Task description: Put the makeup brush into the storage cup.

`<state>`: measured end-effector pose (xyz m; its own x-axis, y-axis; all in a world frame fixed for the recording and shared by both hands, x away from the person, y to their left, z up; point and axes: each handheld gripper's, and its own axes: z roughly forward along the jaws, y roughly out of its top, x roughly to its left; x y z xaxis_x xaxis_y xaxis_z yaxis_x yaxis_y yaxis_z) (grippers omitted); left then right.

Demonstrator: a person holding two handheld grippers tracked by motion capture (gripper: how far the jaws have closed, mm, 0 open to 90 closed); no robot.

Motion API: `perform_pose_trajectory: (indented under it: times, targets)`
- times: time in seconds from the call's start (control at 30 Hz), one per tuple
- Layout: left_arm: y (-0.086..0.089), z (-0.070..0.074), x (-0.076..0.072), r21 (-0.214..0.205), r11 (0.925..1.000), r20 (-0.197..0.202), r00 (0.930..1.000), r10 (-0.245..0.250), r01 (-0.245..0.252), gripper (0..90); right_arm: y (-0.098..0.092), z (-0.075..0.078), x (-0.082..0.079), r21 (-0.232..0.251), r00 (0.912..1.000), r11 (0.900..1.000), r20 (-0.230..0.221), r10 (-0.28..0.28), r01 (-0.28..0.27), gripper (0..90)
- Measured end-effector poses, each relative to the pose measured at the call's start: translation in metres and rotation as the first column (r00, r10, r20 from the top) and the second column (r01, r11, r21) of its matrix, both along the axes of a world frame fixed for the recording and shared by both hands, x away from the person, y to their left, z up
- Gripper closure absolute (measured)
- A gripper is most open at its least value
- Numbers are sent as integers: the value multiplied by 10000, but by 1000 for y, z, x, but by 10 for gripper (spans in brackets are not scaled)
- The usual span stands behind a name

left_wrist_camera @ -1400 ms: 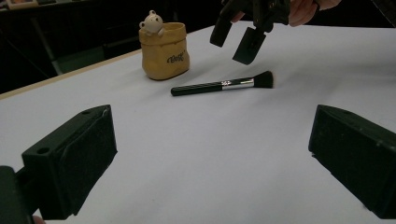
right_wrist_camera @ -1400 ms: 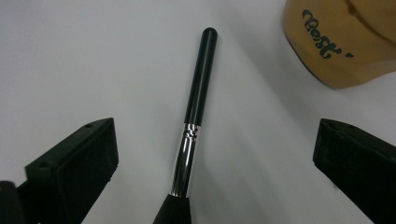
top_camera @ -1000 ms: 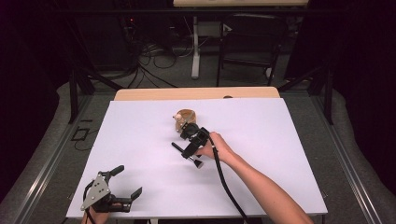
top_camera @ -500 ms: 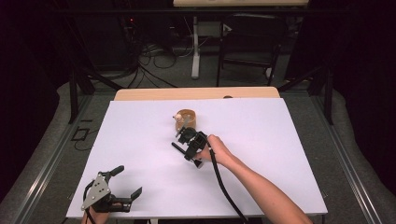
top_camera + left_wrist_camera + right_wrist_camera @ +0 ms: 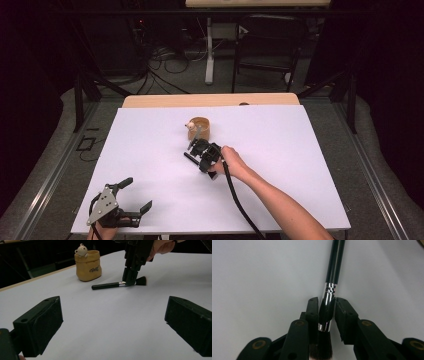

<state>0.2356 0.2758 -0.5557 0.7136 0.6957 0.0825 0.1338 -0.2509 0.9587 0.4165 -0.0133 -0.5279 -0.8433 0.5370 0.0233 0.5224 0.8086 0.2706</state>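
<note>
Right gripper (image 5: 324,312) just closed on brush (image 5: 117,284) ferrule; left gripper (image 5: 131,196) wide open, empty; bear pot (image 5: 88,265) just beside; bare worktop (image 5: 310,165) around.

The desk (image 5: 310,165) carries a white sheet over nearly all of its top, with a strip of bare pale wood showing along the far edge. Near the middle, toward the far side, stands a small yellow pot (image 5: 200,129) (a little bear figure sits on its rim, at the left). Just nearer than the pot, and apart from it, a black makeup brush (image 5: 117,284) lies flat on the white surface, its slim handle, silver ferrule and dark bristles in one straight line.
</note>
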Motion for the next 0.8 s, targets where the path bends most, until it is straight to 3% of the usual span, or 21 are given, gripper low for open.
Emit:
perform_pose_trajectory:
  times: [0.23,0.47,0.8]
  targets:
    - [0,0,0,-11,10000,0,10000,-14,14,14,2,-2,-1,-182,9999,9998,135,3,-1,769]
    - [0,0,0,-22,10000,-14,10000,-10,10,14,-2,-1,-1,13,9994,9999,314,161,-161,777]
    - [-1,0,0,-7,10000,-53,10000,-51,51,13,-19,14,-6,150,9985,9996,501,240,-247,777]
